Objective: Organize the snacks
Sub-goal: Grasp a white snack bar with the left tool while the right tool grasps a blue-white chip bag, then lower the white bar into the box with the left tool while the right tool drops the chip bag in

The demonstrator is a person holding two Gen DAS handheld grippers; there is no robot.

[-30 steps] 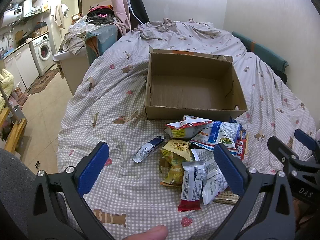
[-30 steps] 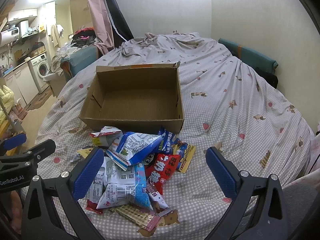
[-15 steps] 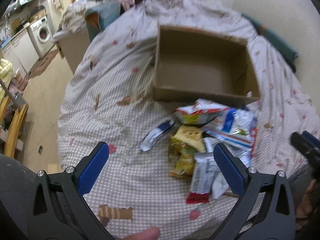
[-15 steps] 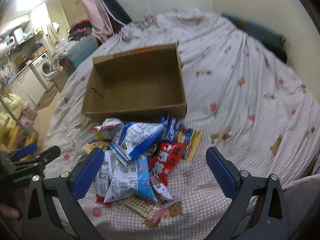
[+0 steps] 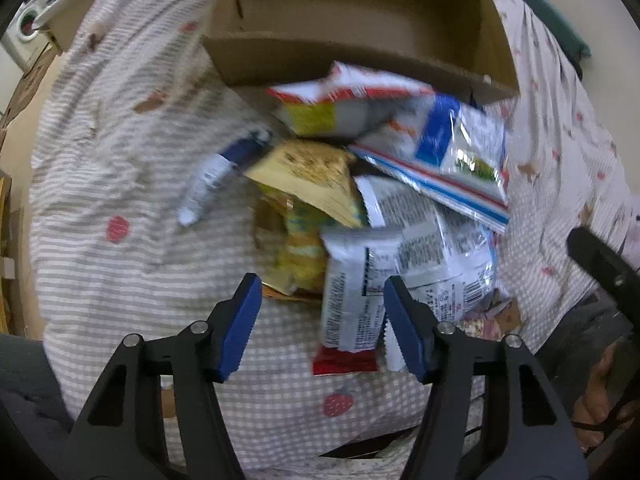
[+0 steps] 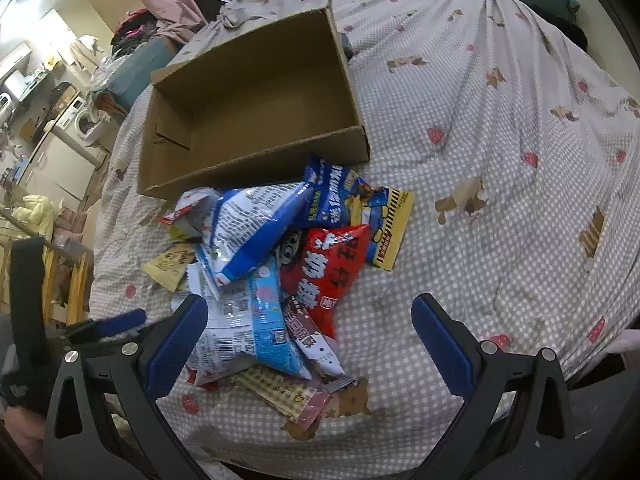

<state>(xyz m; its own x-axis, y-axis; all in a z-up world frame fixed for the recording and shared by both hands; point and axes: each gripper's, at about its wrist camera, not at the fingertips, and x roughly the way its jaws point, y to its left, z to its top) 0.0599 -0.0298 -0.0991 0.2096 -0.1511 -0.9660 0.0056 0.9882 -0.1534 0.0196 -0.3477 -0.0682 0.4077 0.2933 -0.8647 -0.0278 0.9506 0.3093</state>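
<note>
Here, view by view.

Left wrist view, gripper: the left gripper point(image 5: 322, 308) pointed steeply down at the snack pile, its jaws closing and roughly half apart. Its blue fingers point(image 5: 240, 326) pressed on nothing; the white packet with a red end point(image 5: 350, 300) showed in the gap between them, lying on the bed.
Left wrist view, snacks: the pile of snacks point(image 5: 384, 200) lay on the checked bedspread point(image 5: 120, 272), just in front of the cardboard box point(image 5: 360, 20). A yellow packet point(image 5: 312, 176) sat near the middle, a blue and white stick packet point(image 5: 216, 176) off to its left, and a blue-striped clear bag point(image 5: 452, 152) towards the box.
Left wrist view, sharpness: blurred, so the print could not be read.
Left wrist view, other tool: a black part of the right gripper point(image 5: 600, 264) showed at the right edge.

Right wrist view, gripper: the right gripper point(image 6: 310, 336) hung over the near end of the pile with its jaws wide apart, holding nothing.
Right wrist view, snacks: a red packet point(image 6: 332, 268), a big blue and white bag point(image 6: 256, 228) and a light blue packet point(image 6: 268, 328) lay heaped on the bedspread point(image 6: 500, 200).
Right wrist view, box: the cardboard box point(image 6: 248, 116) stood open, nothing visible inside, its near wall touching the top of the pile.
Right wrist view, other tool: the left gripper point(image 6: 112, 324) sat low at the left edge.
</note>
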